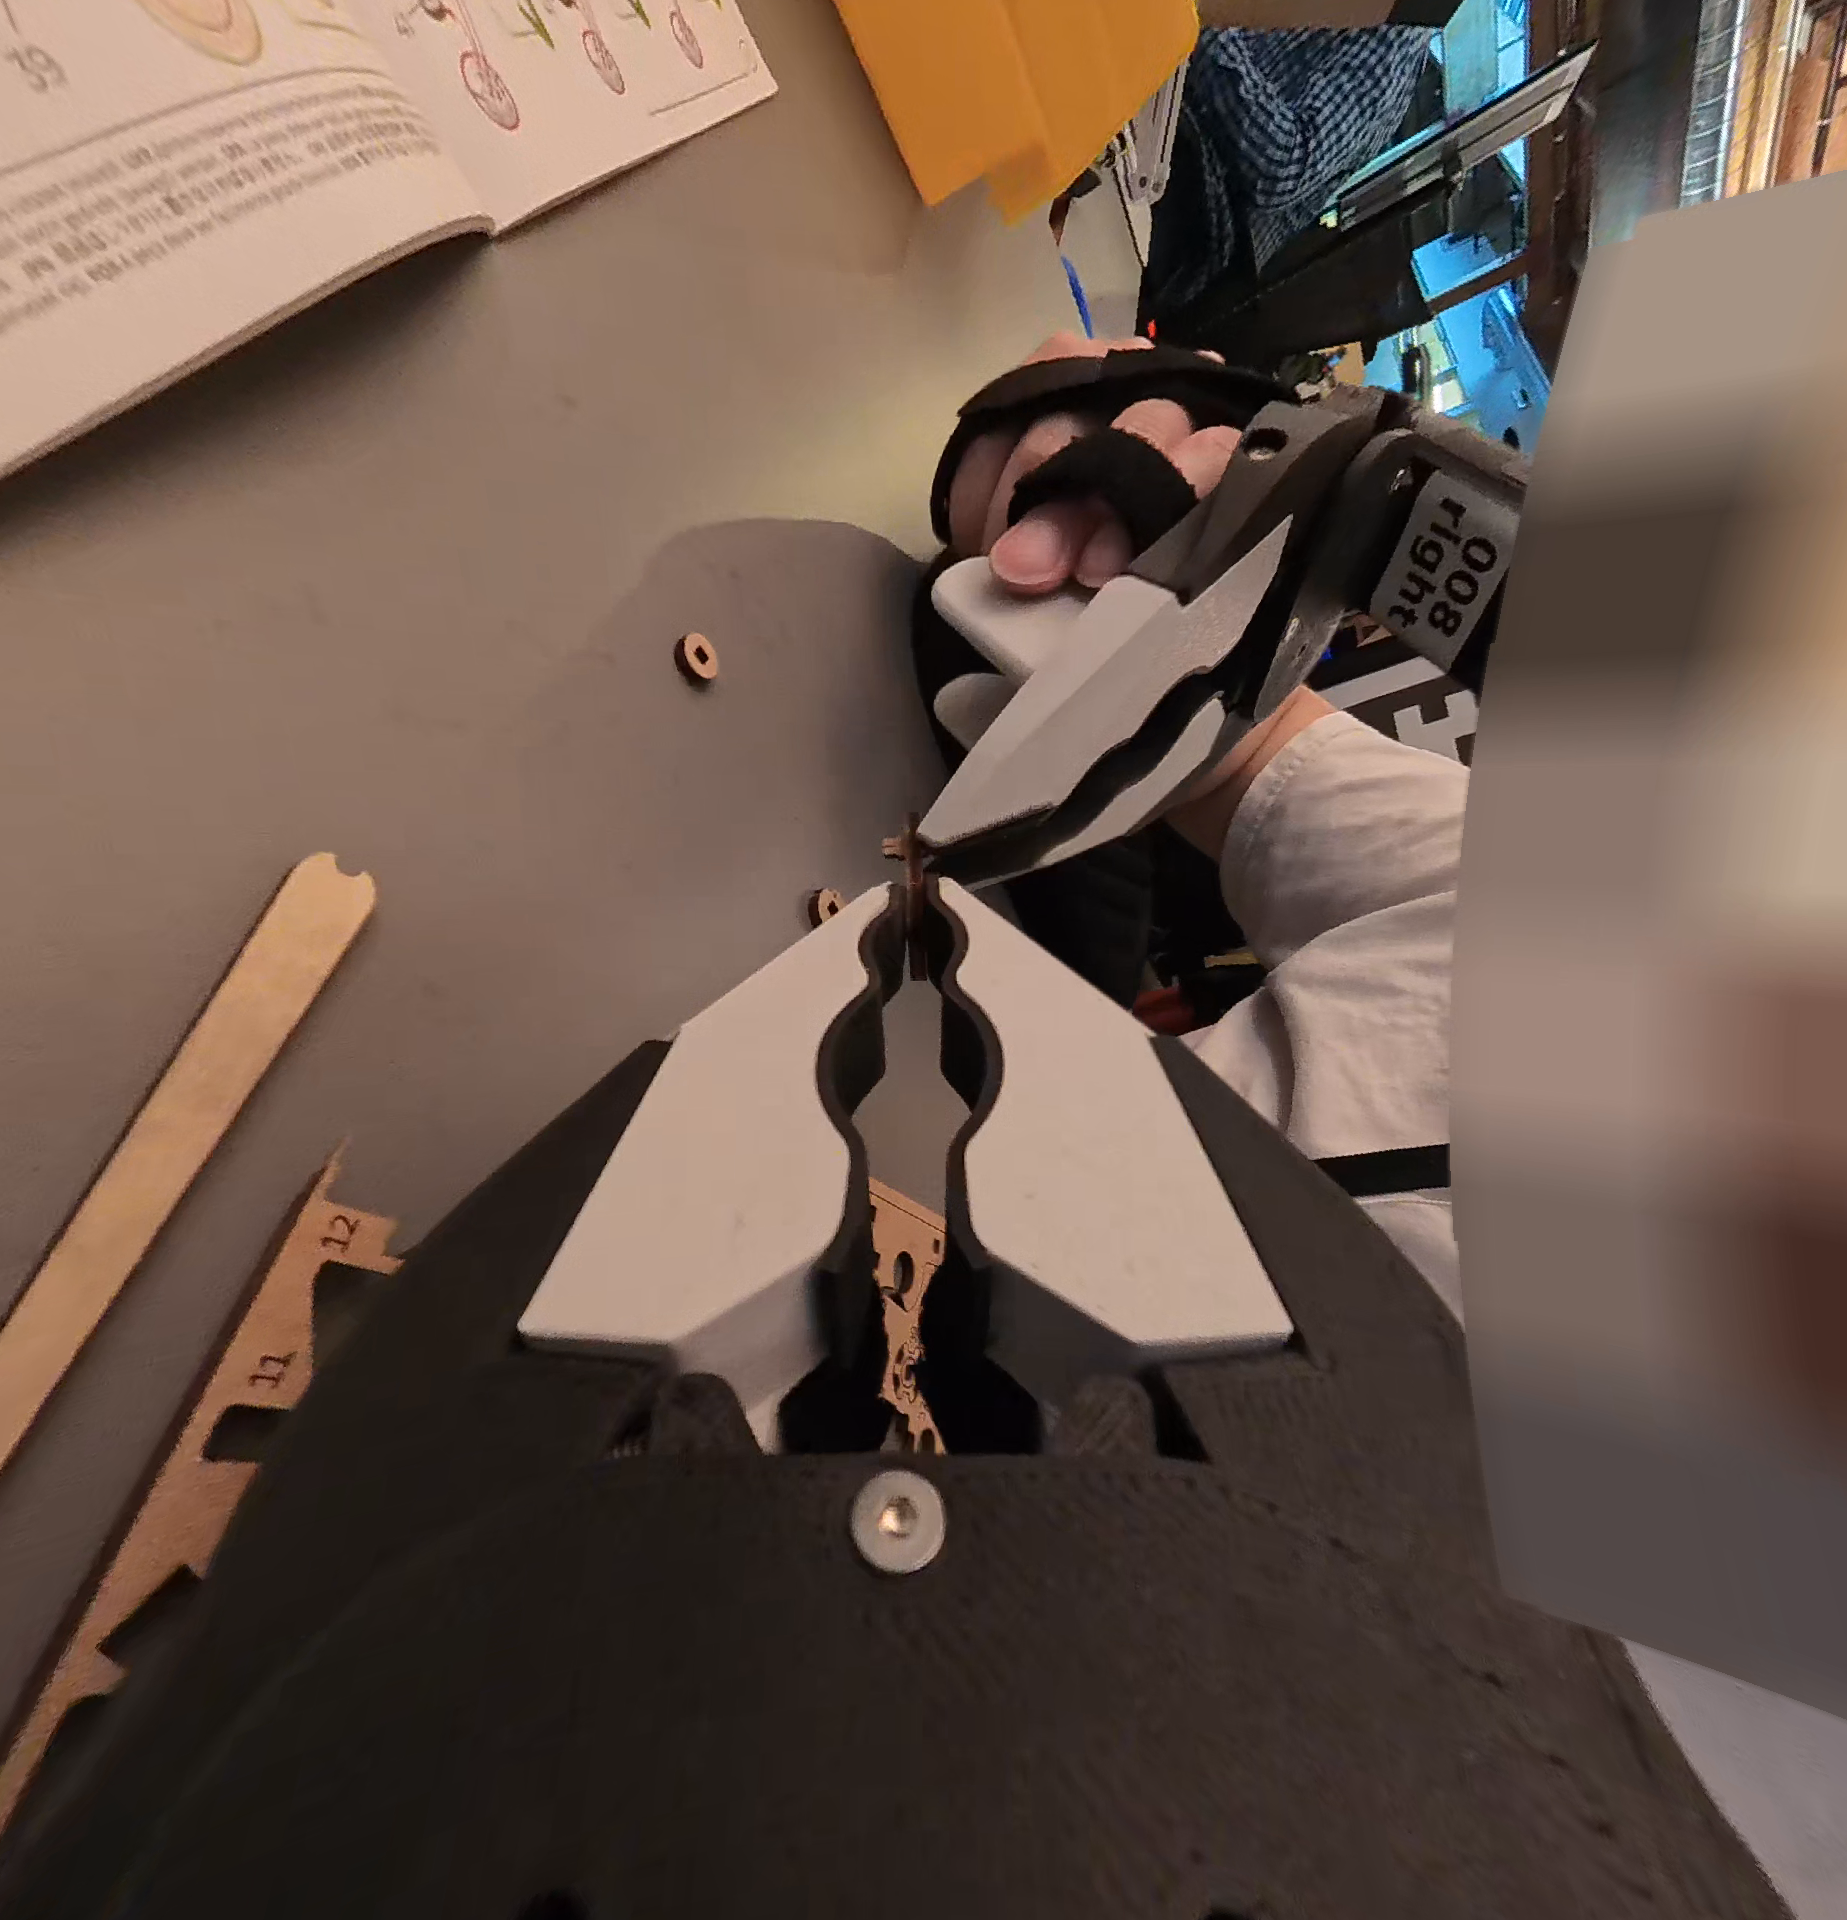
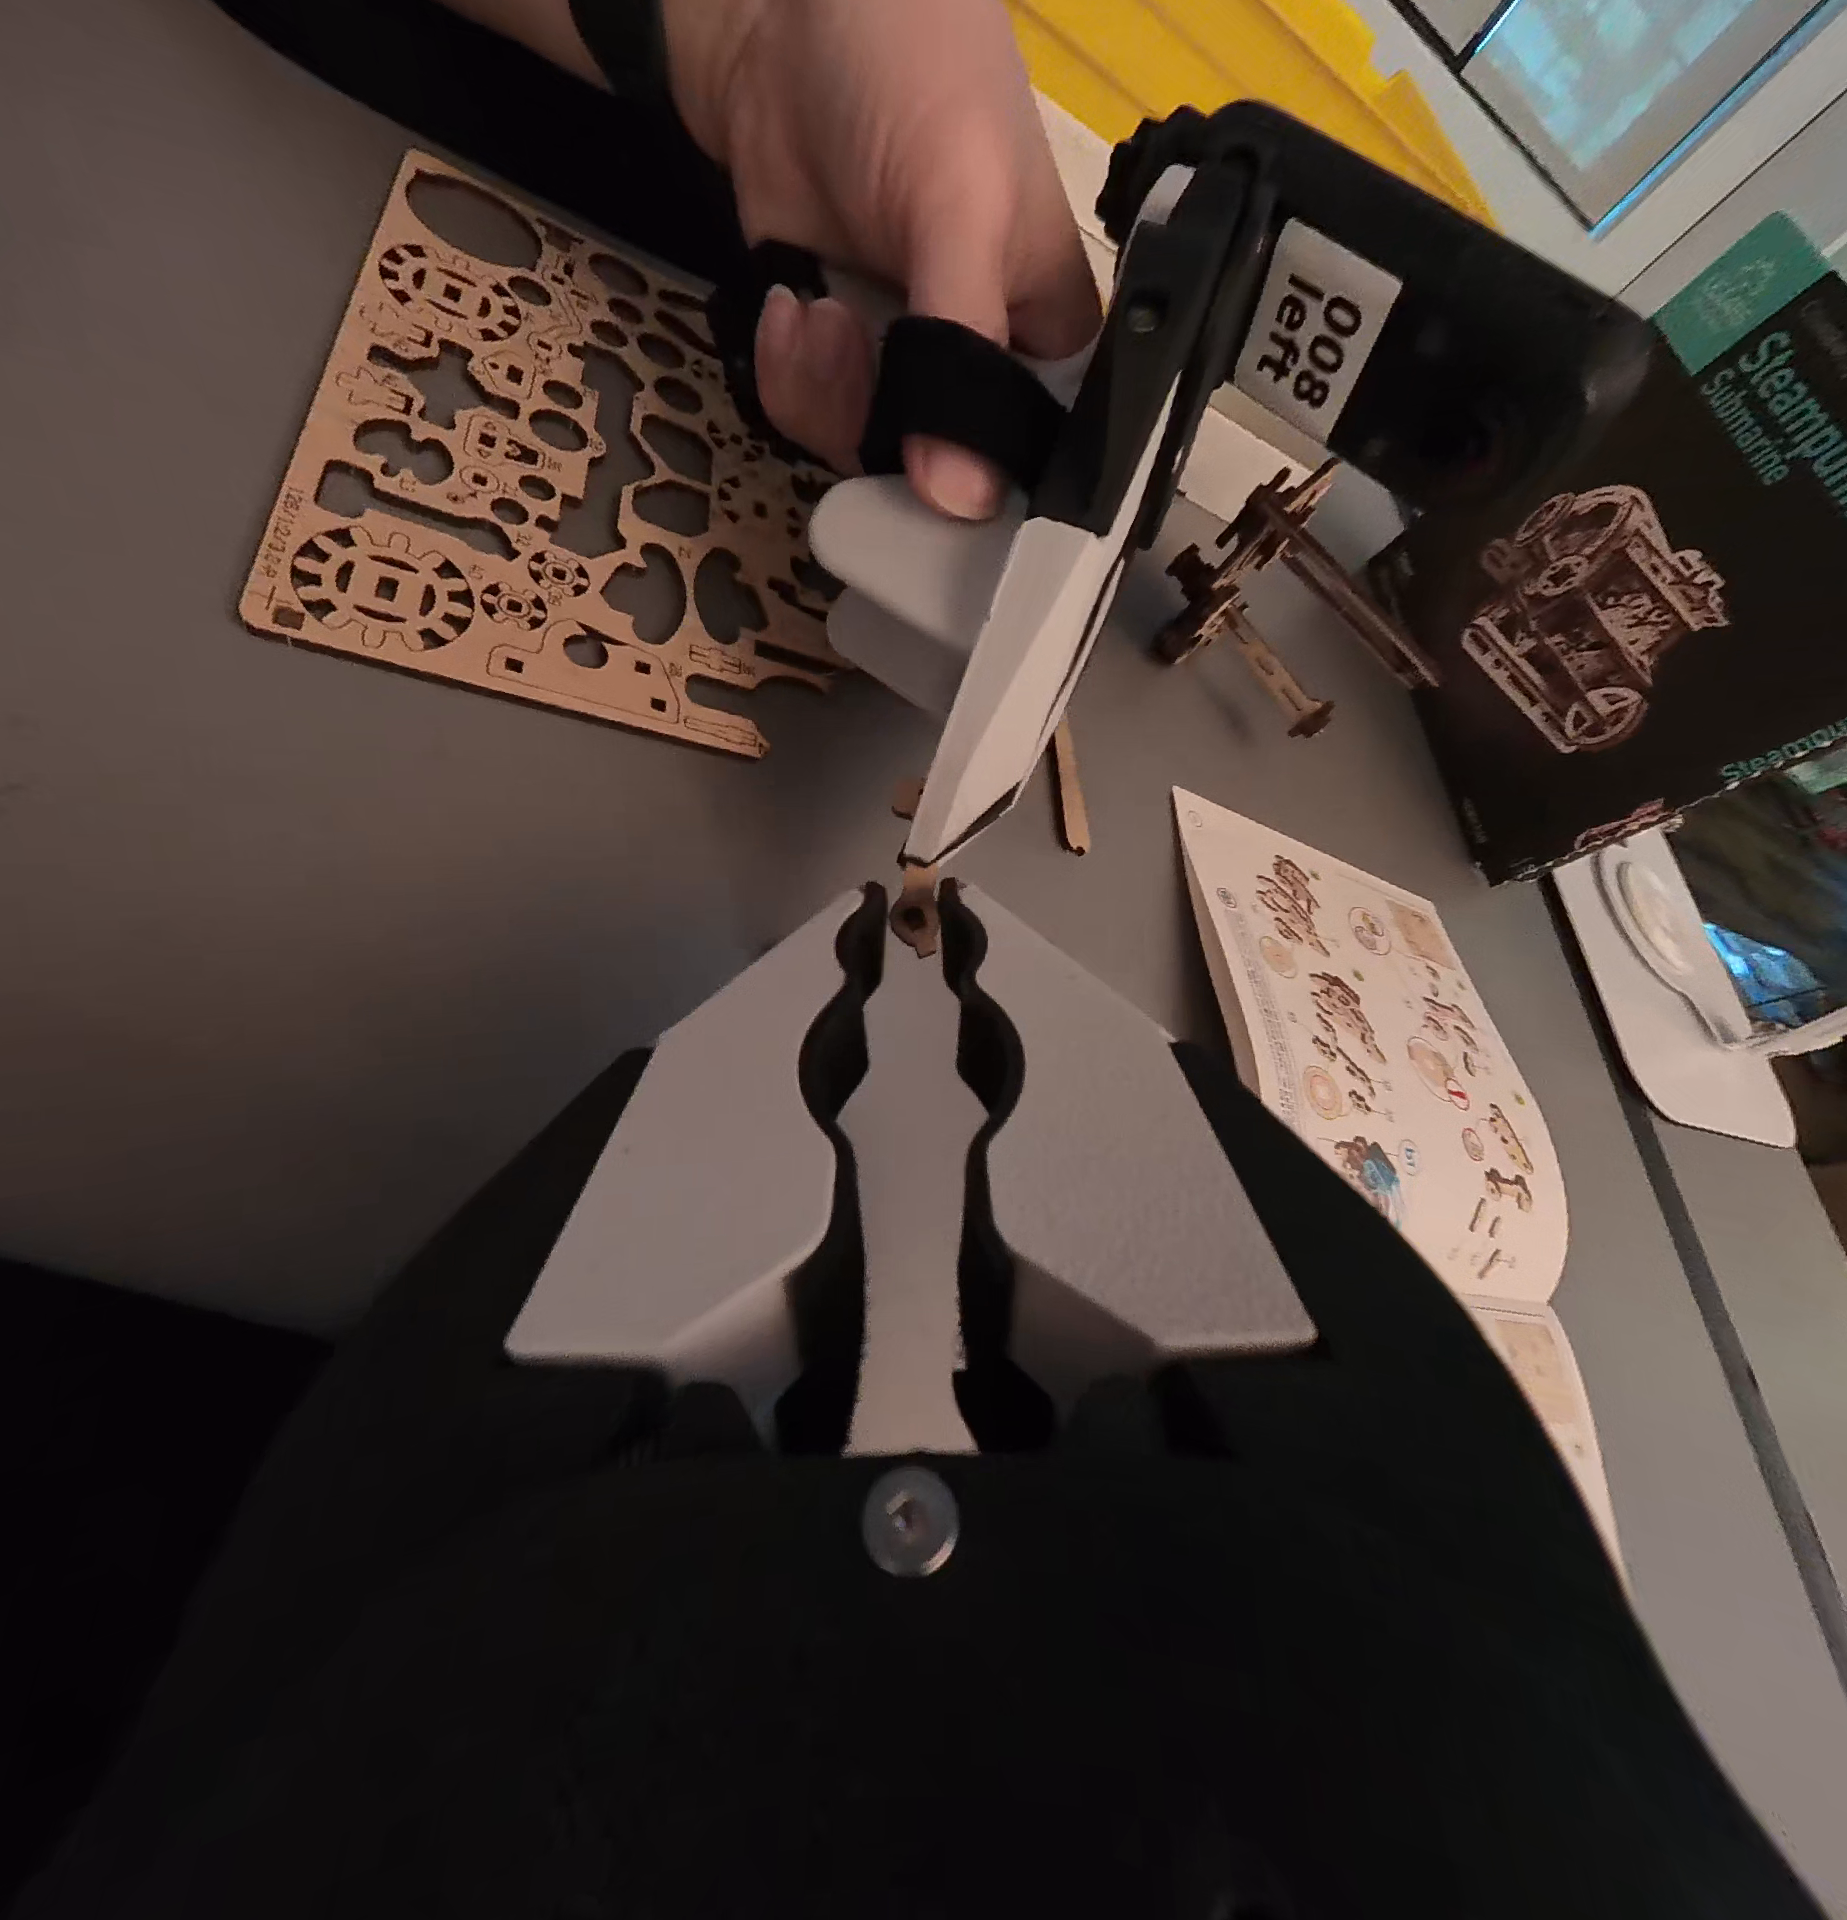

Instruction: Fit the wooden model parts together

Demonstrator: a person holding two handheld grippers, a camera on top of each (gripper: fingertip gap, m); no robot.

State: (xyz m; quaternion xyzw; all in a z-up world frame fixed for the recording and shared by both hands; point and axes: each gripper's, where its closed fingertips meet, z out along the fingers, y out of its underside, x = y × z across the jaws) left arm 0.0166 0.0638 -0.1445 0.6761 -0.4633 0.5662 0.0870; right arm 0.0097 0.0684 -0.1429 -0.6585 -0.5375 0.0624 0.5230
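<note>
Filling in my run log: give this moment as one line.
left gripper: shut on thin wooden piece | right gripper: shut on small wooden part | tips meeting above grey table

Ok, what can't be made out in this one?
Left wrist view: the wooden part in the left claw shows edge-on; shape unreadable.
Both views: whether it has seated in the piece in the right claw; too small, claw tips cover the joint.
Left wrist view: parts sheet mostly hidden behind the claw body.
</note>
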